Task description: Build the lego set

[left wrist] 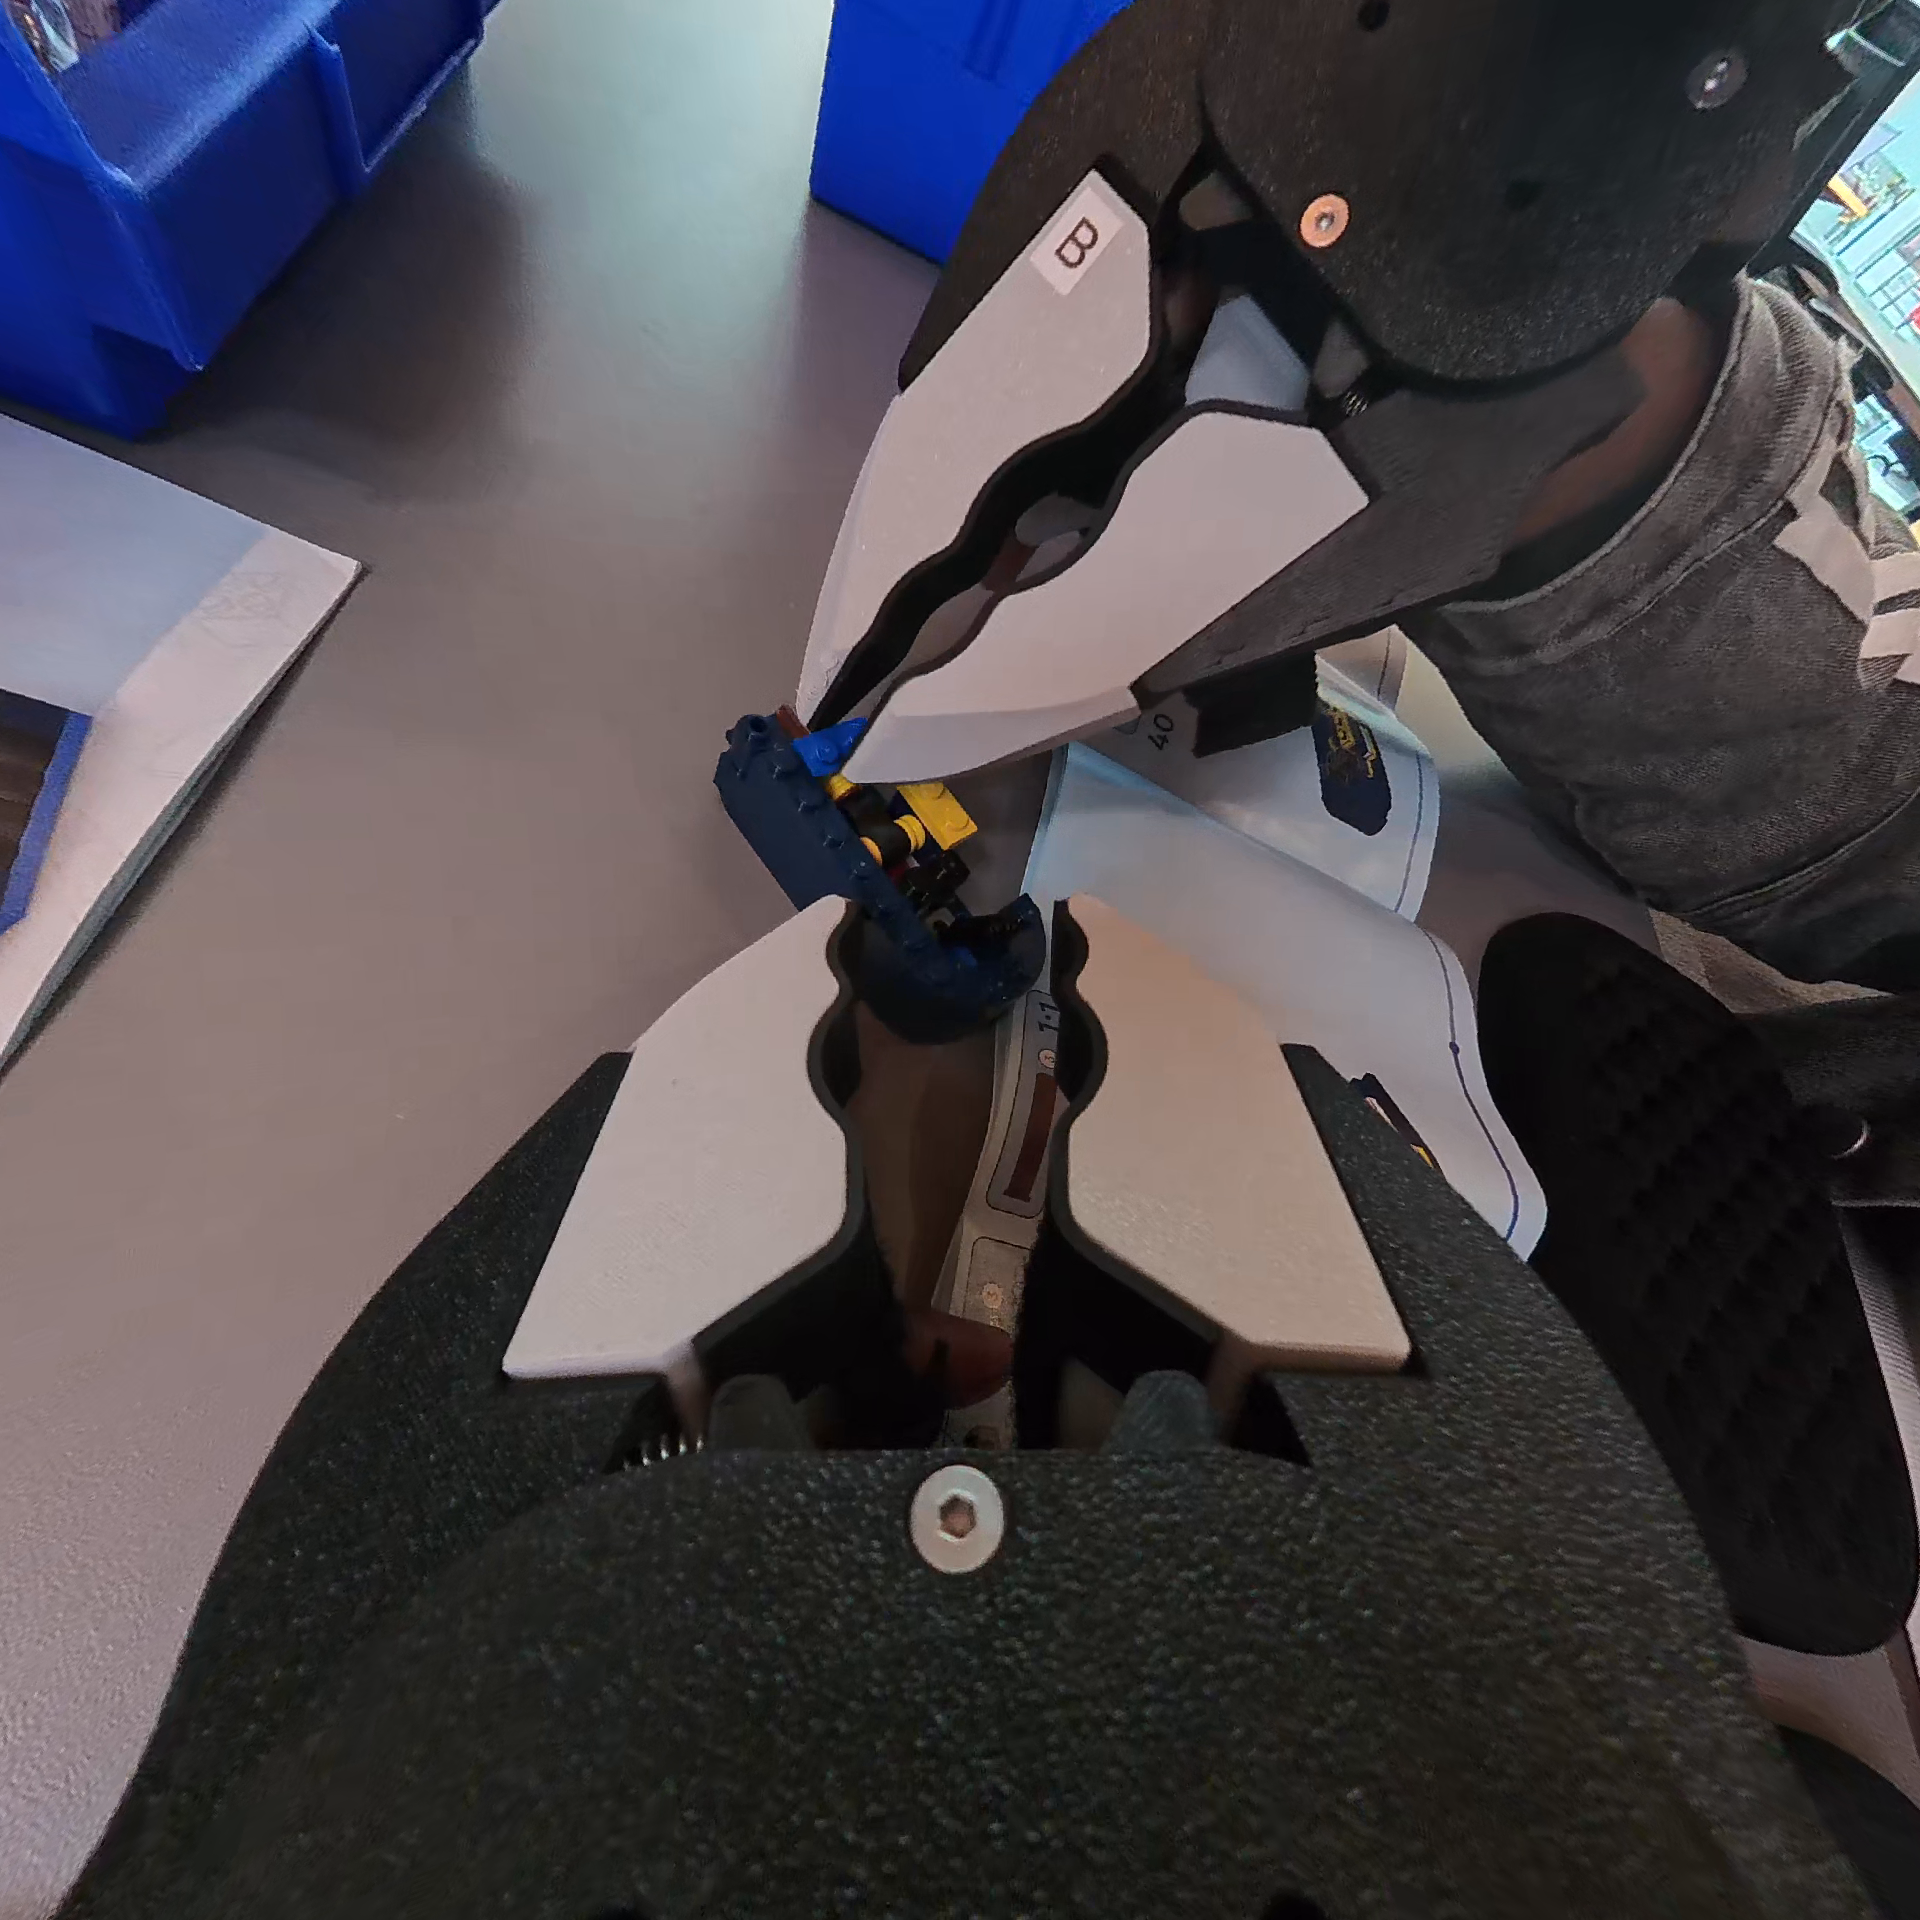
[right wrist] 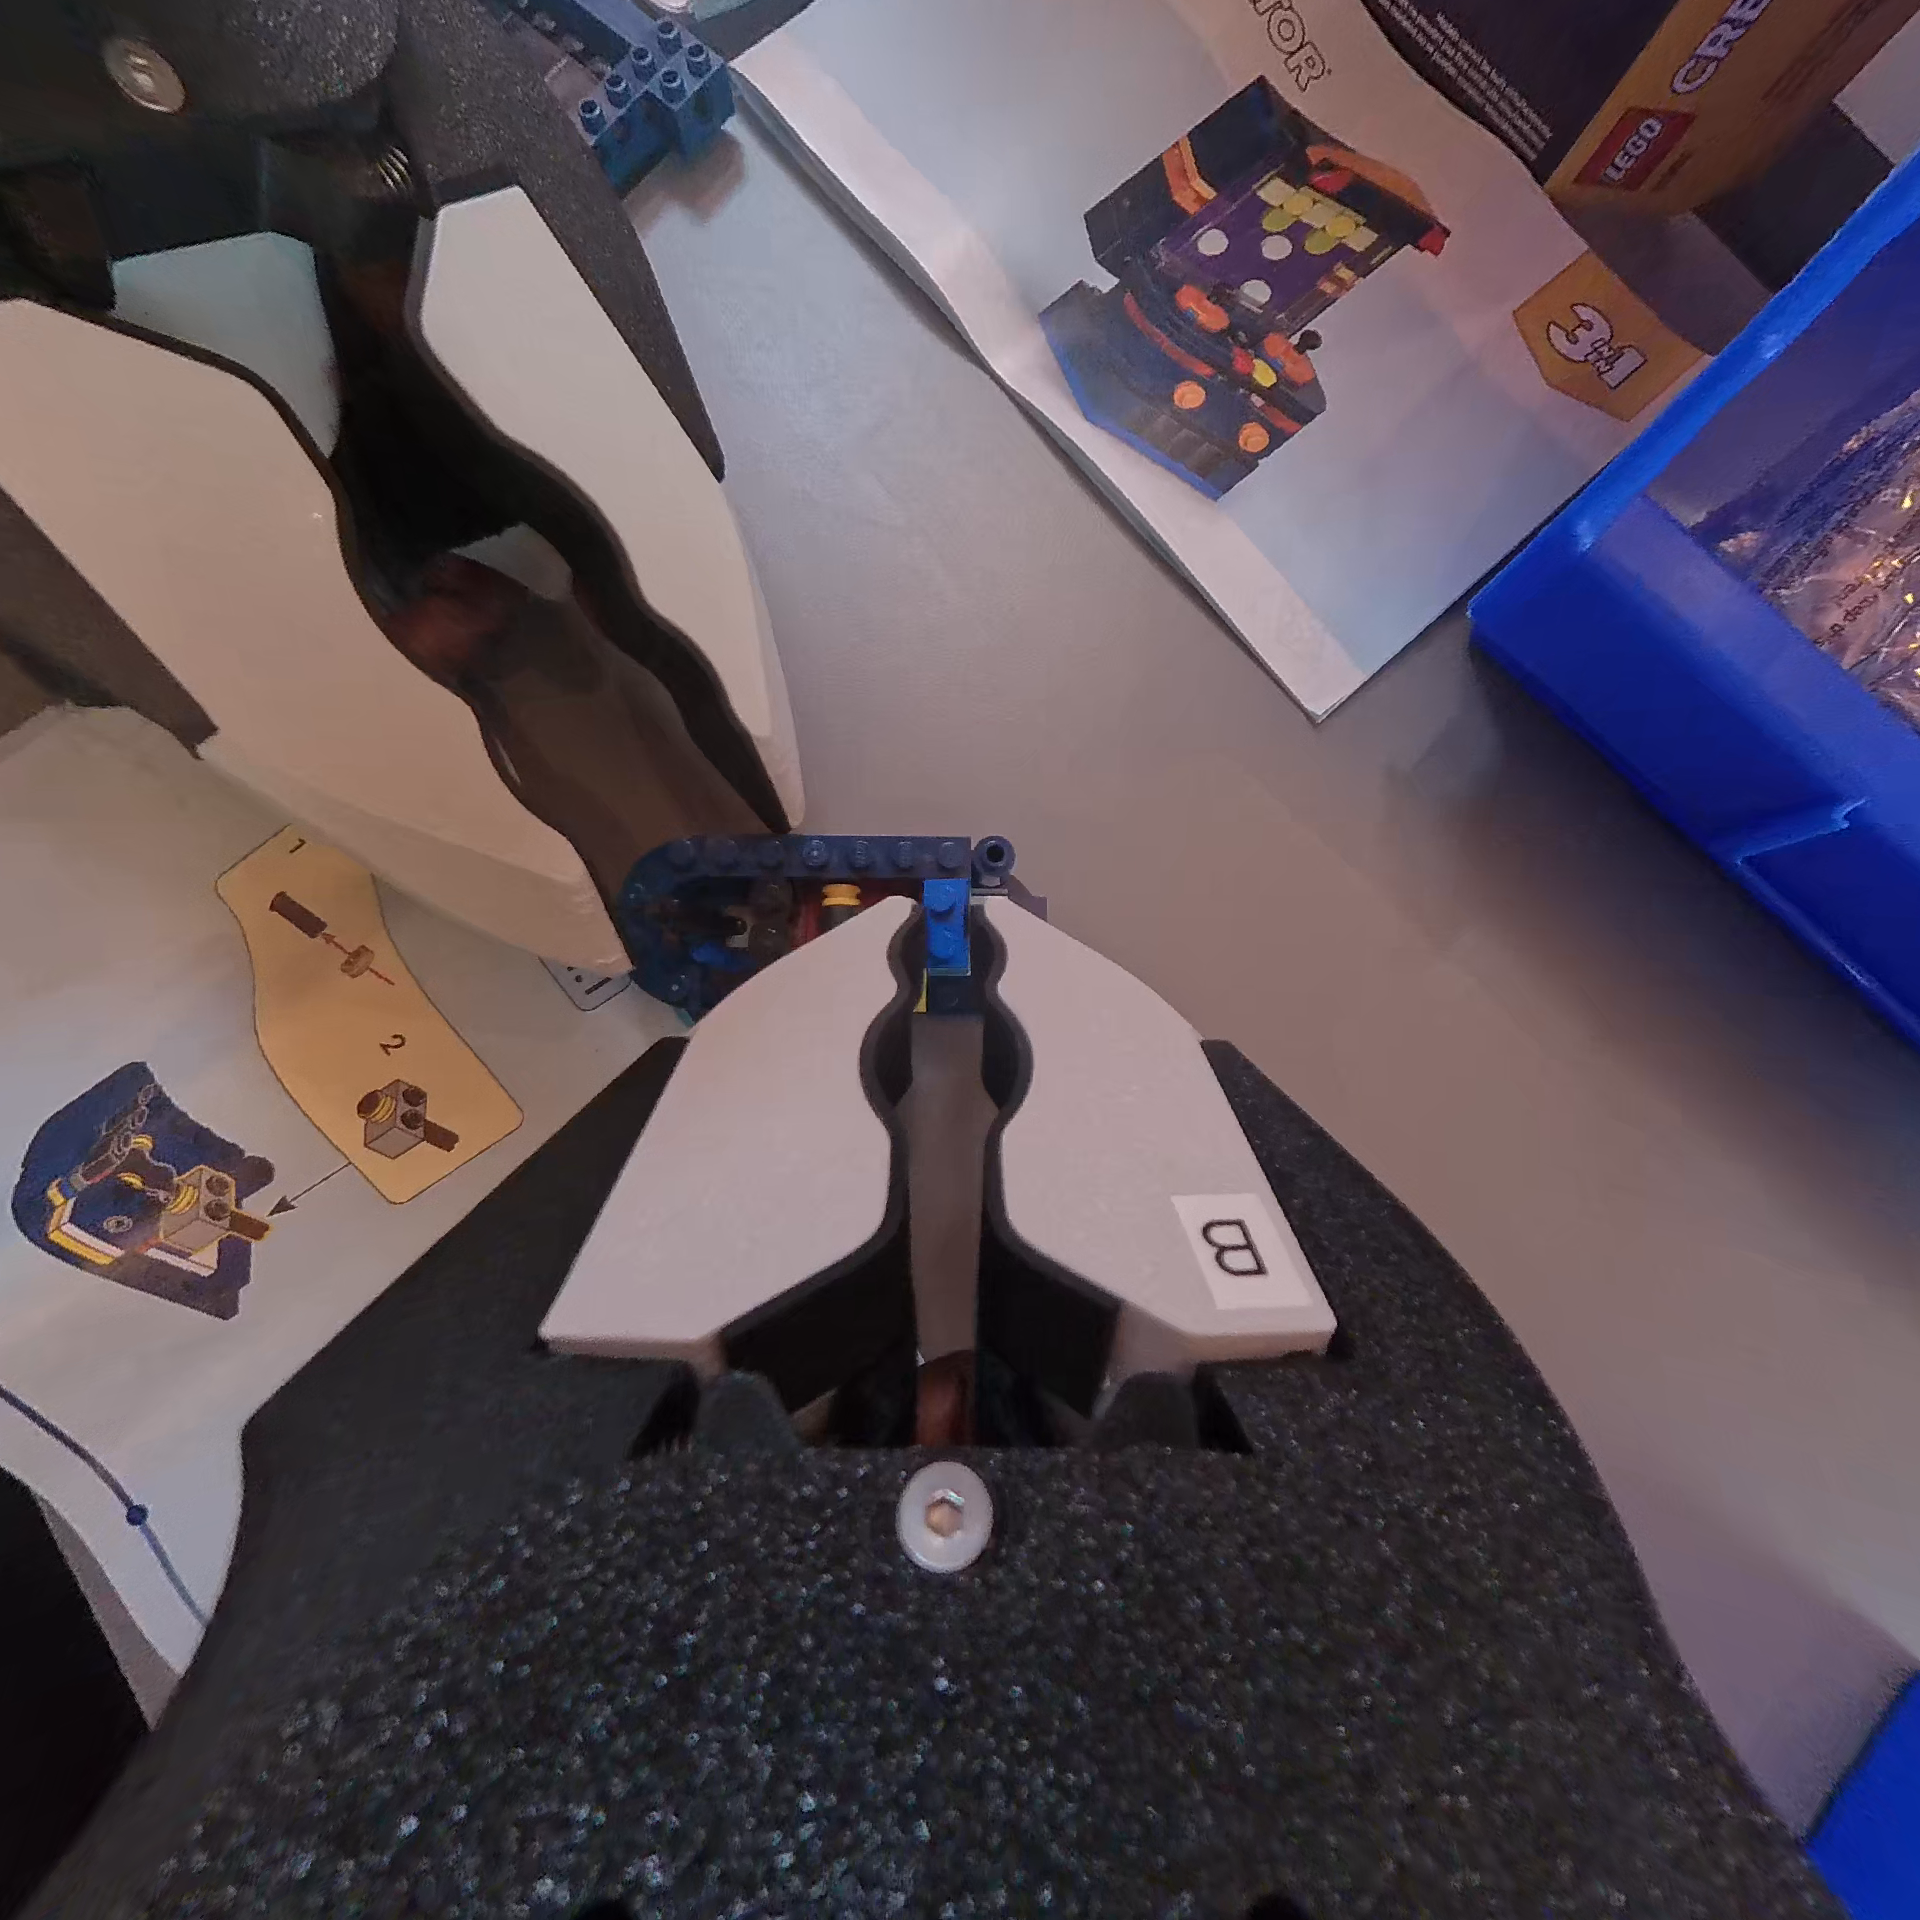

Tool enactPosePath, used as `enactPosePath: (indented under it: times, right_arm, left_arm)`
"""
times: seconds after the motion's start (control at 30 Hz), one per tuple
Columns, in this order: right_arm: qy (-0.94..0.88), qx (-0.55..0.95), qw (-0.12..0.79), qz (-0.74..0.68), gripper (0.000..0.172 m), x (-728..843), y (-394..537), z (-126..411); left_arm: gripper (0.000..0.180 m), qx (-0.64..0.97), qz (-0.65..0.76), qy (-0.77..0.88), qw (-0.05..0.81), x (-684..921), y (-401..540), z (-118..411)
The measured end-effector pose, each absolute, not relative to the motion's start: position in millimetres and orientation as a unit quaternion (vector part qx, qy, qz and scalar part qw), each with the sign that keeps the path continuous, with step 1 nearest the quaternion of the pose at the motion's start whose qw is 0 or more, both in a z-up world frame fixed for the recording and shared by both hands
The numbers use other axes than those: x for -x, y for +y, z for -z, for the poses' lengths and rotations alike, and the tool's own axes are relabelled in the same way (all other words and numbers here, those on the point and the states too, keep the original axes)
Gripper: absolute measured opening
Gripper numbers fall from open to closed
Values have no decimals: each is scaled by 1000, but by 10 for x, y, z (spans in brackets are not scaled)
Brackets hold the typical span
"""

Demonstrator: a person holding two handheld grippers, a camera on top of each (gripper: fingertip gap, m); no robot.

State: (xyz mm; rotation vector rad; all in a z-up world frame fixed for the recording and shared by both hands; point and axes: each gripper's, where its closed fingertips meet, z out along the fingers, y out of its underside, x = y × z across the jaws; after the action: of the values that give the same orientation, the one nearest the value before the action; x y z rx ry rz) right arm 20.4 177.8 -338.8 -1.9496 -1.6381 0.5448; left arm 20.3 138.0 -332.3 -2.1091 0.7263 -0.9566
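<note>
The left gripper point(left wrist: 951, 914) pinches the rounded end of a dark blue brick model point(left wrist: 800, 821), its pads pressed on either side, and holds it just above the grey table point(left wrist: 468, 727). The model is an open curved shell; inside it sit yellow, black and red pieces, among them a yellow plate point(left wrist: 940, 810). The right gripper point(right wrist: 951, 914) meets the model's other end from the far side with its fingers nearly together, pinching a small bright blue plate point(right wrist: 945, 930) that lies against the model's upper edge. An open instruction booklet point(left wrist: 1299, 935) lies under and beside the model, its page of drawn building steps curling upward. A second booklet point(right wrist: 1143, 312), with a picture of a dark model on its cover, lies flat farther off on the table. Blue bins point(left wrist: 187, 187) stand at the table's far edge; the one seen from the right wrist point(right wrist: 1714, 675) holds a clear bag point(right wrist: 1839, 582) with printing on it, though what is in the bag cannot be told. A yellow and black box point(right wrist: 1683, 94) stands behind that bin. A loose dark blue brick point(right wrist: 655, 94) lies near the second booklet. A person's grey sleeve point(left wrist: 1683, 623) shows behind the right gripper.
</note>
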Motion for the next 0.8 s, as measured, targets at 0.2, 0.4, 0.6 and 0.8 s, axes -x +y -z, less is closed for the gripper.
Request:
enactPosePath:
  times: [0.2, 0.4, 0.6, 0.8]
  right_arm:
    - [-600, 724, 268, -211, 9, -212, 1802, 3378]
    - [-596, 723, 267, -224, 9, -212, 1806, 3372]
    - [-593, 725, 271, -221, 11, -232, 1839, 3368]
    - [-593, 725, 273, -222, 9, -239, 1847, 3363]
  left_arm:
    - [34, 815, 372, 279, 346, -205, 1377, 3328]
    - [34, 815, 374, 279, 343, -208, 1373, 3335]
    - [34, 816, 376, 278, 341, -206, 1372, 3337]
    - [34, 816, 378, 277, 338, -206, 1368, 3342]
